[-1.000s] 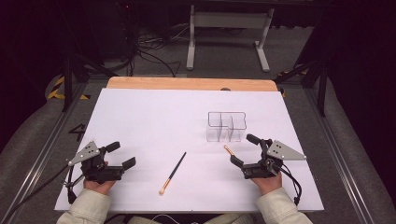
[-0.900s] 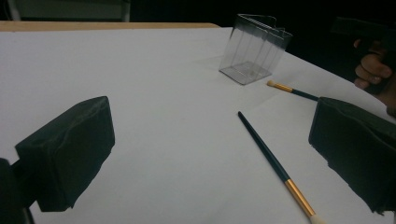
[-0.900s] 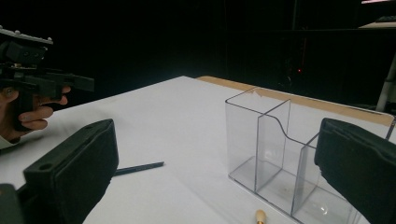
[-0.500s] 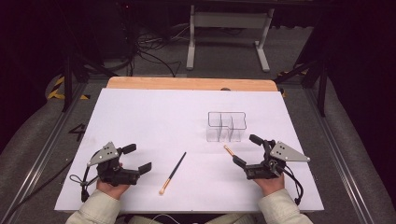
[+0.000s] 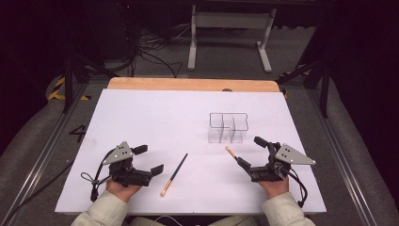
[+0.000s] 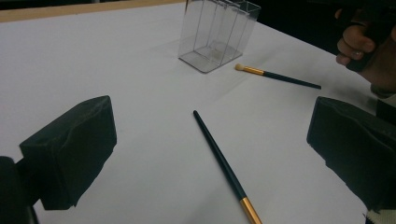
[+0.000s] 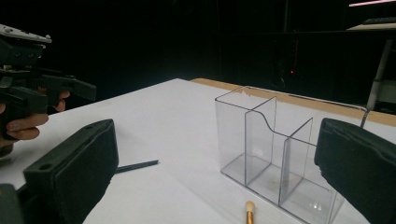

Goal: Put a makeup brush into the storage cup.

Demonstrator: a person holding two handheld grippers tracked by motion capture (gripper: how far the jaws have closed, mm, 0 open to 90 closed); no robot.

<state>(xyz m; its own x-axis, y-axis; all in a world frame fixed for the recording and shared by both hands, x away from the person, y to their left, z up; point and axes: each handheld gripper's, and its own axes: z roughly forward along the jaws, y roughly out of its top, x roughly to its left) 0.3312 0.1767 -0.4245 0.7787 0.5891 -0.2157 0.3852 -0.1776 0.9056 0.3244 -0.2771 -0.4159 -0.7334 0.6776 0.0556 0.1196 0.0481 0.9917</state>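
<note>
both claws apart: left gripper (image 5: 149,160) lined up on nearer makeup brush (image 5: 173,168), right gripper (image 5: 251,151) flanking second brush (image 5: 230,152) beside clear organizer (image 5: 228,127).

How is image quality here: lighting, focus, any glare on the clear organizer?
High view: the white table is evenly lit, the surroundings dark; the clear organizer shows faintly, mostly by its edges. Left gripper view: the near jaws are soft, the brush sharp. Right gripper view: black background, pale reflections on the organizer's walls, the other brush's tip slightly blurred.
</note>
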